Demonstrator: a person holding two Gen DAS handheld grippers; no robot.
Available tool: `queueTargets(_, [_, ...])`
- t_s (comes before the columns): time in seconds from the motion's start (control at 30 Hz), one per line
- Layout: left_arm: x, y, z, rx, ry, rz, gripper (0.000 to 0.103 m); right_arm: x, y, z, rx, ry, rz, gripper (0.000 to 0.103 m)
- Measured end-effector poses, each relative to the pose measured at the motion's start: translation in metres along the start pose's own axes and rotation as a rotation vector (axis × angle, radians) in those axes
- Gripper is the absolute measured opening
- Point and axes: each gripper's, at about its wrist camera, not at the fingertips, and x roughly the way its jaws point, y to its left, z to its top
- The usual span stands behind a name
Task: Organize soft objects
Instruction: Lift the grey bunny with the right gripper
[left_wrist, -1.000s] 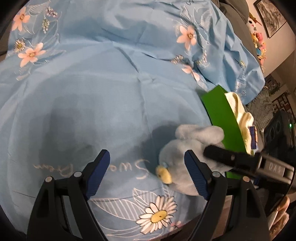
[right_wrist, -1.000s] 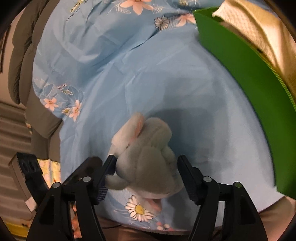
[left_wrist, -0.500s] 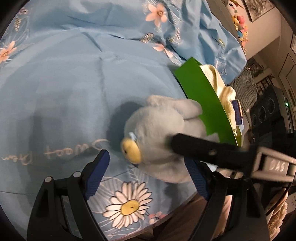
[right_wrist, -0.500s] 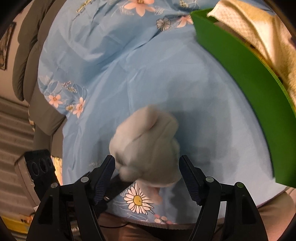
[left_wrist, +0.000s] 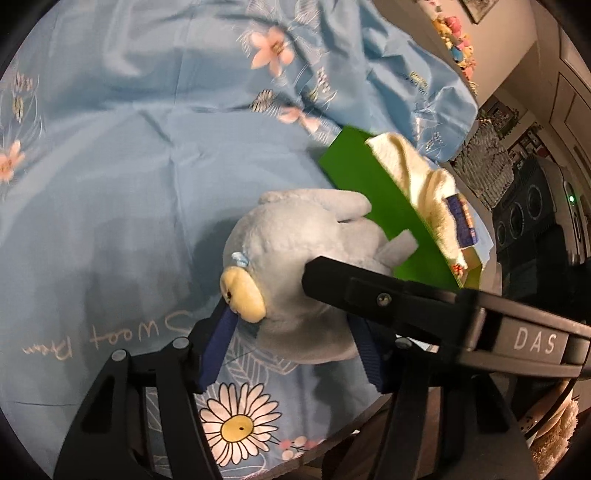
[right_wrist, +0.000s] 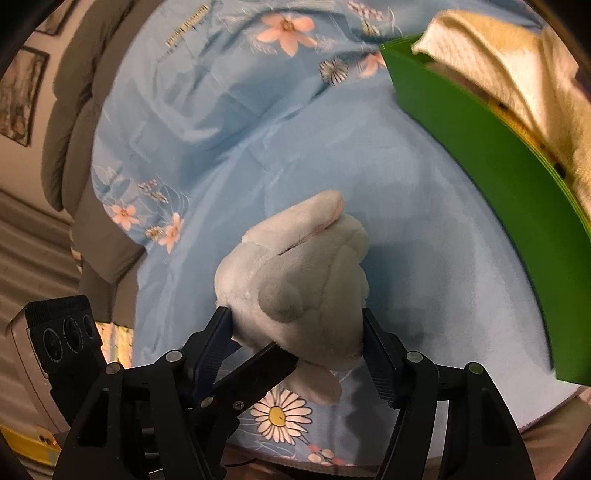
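— Who has the plush toy?
— Both: the left gripper, jaws just closing, and the right gripper clamp it.
— Any writing?
— "DAS" on the right gripper; cursive on the blue sheet left of the toy, green box beyond.

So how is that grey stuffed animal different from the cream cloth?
The stuffed animal is grey-blue and rounded; the cream cloth is pale yellow and loosely crumpled. The stuffed animal lies on the blue sheet, outside the green box; the cream cloth sits in that box. Both are soft.
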Motion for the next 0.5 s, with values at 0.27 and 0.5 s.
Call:
queueTargets(0.27, [-0.028, -0.045, 0.020, 0.112, -0.105, -0.028, 0.060, -0.055, 0.017, 0.004, -0.043, -0.138, 0.035, 0.070])
queueTargets(0.5, [-0.037, -0.085, 0.032, 0.213, -0.142, -0.071, 0.060, -0.111, 0.015, 0.005, -0.040, -0.279, 0.032, 0.070])
